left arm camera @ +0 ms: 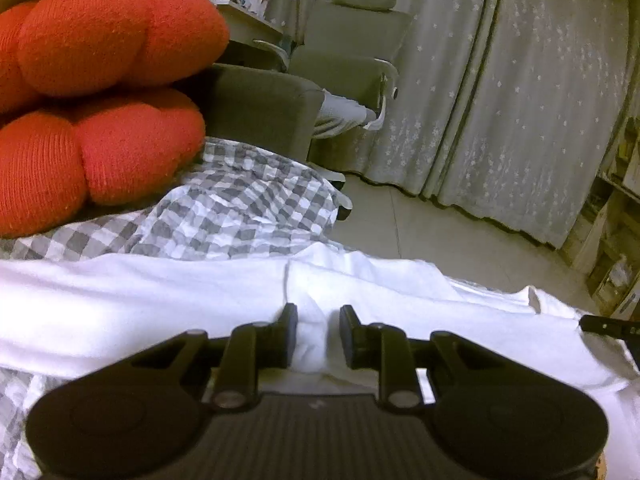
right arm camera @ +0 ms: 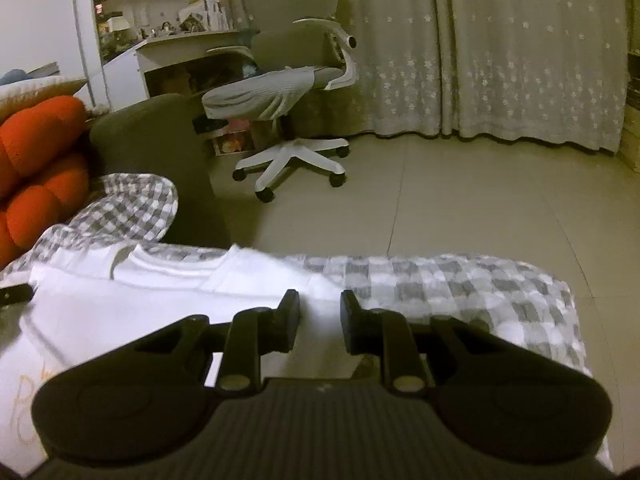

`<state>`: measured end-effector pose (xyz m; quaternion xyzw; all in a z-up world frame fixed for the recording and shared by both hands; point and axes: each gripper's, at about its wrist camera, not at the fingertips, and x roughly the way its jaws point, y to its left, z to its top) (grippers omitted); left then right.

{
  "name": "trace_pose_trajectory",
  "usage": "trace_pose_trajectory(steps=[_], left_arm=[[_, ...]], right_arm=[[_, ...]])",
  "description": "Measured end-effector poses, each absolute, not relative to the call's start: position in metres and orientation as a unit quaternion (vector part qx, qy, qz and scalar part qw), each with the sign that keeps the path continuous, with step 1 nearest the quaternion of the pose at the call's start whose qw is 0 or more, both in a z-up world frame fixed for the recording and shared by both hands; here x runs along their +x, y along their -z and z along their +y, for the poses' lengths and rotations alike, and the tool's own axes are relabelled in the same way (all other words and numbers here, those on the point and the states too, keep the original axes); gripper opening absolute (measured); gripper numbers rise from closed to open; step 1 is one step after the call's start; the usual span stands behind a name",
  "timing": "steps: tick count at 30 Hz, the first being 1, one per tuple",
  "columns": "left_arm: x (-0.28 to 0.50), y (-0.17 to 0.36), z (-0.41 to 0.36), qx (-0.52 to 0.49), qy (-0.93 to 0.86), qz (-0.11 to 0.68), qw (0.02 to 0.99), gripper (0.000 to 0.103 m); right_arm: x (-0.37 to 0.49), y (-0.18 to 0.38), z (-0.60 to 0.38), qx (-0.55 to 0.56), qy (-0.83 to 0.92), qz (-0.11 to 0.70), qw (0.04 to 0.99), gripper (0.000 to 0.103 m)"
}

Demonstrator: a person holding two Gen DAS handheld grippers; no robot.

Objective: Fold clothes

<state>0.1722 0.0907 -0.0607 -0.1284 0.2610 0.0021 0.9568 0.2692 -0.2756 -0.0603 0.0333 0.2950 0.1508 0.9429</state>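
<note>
A white shirt (left arm camera: 160, 300) lies spread on a grey-and-white checked sheet (left arm camera: 240, 216). In the left wrist view my left gripper (left arm camera: 318, 320) has its fingers close together, pinching a raised fold of the shirt. In the right wrist view the shirt (right arm camera: 120, 312) shows its collar (right arm camera: 168, 270) and faint orange lettering (right arm camera: 24, 408). My right gripper (right arm camera: 320, 308) is narrowly shut at the shirt's right edge, over the checked sheet (right arm camera: 440, 288). The other gripper's tip shows at the edge of each view.
Orange puffy cushions (left arm camera: 100, 80) and a grey armrest (left arm camera: 256, 104) lie behind the sheet. On the tiled floor (right arm camera: 440, 200) stand a white-based office chair (right arm camera: 280, 92) and a cluttered desk (right arm camera: 180, 52). Star-patterned curtains (right arm camera: 500, 60) hang behind. Shelves (left arm camera: 616, 240) stand at the right.
</note>
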Motion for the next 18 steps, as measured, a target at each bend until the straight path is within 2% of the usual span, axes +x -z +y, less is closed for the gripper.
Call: trace_pose_trajectory(steps=[1, 3, 5, 6, 8, 12, 18], left_arm=[[0.170, 0.059, 0.092, -0.132, -0.005, 0.260, 0.956, 0.024], [0.164, 0.056, 0.096, -0.138, -0.016, 0.260, 0.955, 0.033], [0.154, 0.054, 0.105, -0.153, -0.022, 0.260, 0.953, 0.037], [0.148, 0.053, 0.110, -0.160, -0.024, 0.262, 0.952, 0.045], [0.135, 0.052, 0.120, -0.174, -0.029, 0.264, 0.948, 0.052], [0.109, 0.046, 0.135, -0.173, -0.074, 0.259, 0.947, 0.051], [0.079, 0.040, 0.168, -0.215, -0.125, 0.251, 0.935, 0.052]], right_arm=[[0.267, 0.055, -0.274, 0.034, -0.148, 0.297, 0.943, 0.025], [0.258, 0.045, -0.273, 0.039, -0.146, 0.297, 0.943, 0.033], [0.245, 0.033, -0.271, 0.044, -0.153, 0.294, 0.943, 0.038], [0.239, 0.030, -0.270, 0.044, -0.157, 0.295, 0.942, 0.040], [0.228, 0.025, -0.267, 0.043, -0.164, 0.298, 0.939, 0.042], [0.205, 0.013, -0.260, 0.042, -0.179, 0.303, 0.935, 0.051], [0.193, 0.014, -0.248, 0.047, -0.190, 0.317, 0.928, 0.054]])
